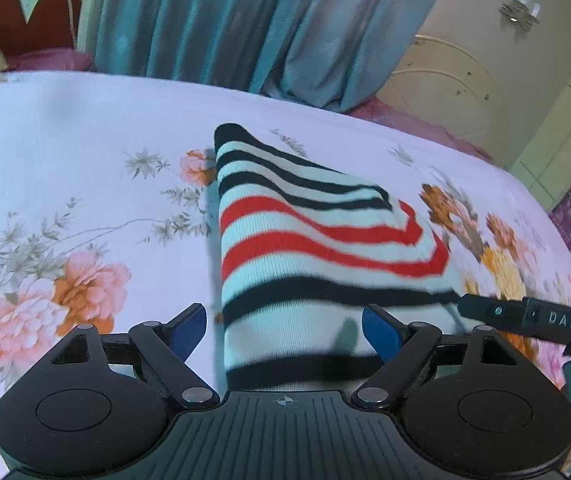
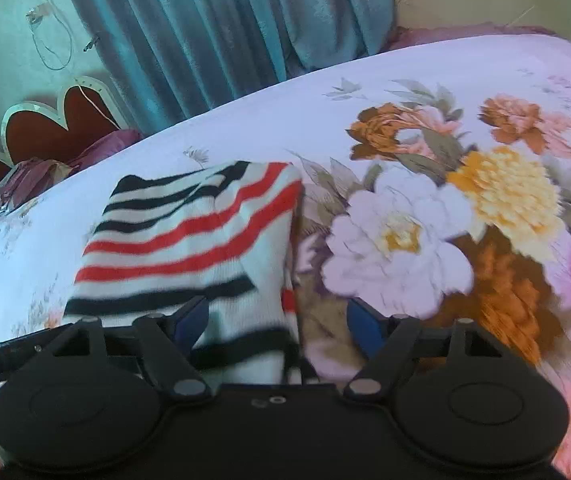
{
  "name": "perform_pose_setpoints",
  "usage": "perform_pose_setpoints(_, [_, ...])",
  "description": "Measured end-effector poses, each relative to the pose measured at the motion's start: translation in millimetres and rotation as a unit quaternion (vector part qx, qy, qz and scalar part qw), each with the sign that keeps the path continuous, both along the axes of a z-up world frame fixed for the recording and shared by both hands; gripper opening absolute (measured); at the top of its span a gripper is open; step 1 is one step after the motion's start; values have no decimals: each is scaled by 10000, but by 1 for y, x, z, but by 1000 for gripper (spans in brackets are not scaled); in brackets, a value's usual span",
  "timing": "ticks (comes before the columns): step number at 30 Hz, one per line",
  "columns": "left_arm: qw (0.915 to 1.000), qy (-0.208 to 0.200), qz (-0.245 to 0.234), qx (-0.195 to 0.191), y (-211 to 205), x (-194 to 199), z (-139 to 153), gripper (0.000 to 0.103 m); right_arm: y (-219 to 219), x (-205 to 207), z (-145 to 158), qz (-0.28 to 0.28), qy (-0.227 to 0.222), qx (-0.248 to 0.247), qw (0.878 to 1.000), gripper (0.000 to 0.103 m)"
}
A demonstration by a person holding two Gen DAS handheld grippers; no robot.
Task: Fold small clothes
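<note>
The striped knit garment (image 1: 305, 248) is lying folded on the floral bedsheet (image 1: 85, 152), its near hem reaching in between the spread fingers of the left gripper (image 1: 284, 330). The right gripper (image 2: 277, 326) is hovering low over the garment's right edge, jaws likewise parted, gripping nothing (both views are blurring, so contact is hard to judge). To fold well, I'd say each claw should be pinching one near corner, both layers together, then carrying them evenly toward the far edge. Beyond the bed, a teal curtain (image 1: 225, 20) is hanging.
</note>
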State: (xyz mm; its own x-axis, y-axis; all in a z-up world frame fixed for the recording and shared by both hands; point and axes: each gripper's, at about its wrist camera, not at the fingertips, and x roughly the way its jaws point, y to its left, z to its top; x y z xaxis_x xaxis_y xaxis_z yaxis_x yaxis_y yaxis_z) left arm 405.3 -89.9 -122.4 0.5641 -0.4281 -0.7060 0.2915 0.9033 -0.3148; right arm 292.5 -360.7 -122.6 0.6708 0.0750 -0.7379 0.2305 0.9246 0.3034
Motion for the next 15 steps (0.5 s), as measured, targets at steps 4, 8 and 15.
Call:
perform_pose_setpoints(4, [9995,256,116,-116,-4,20,-12,84,-7,26,-13,196,126,241,9994,78])
perform_pose_setpoints(8, [9985,438,49,-317,-8,32,-24,84,-13,44,-27,259,232,483,9982,79])
perform_pose_setpoints(15, [9978,583,-101,-312,-24,47,-37,86,-16,61,-42,515,163,891,9946,76])
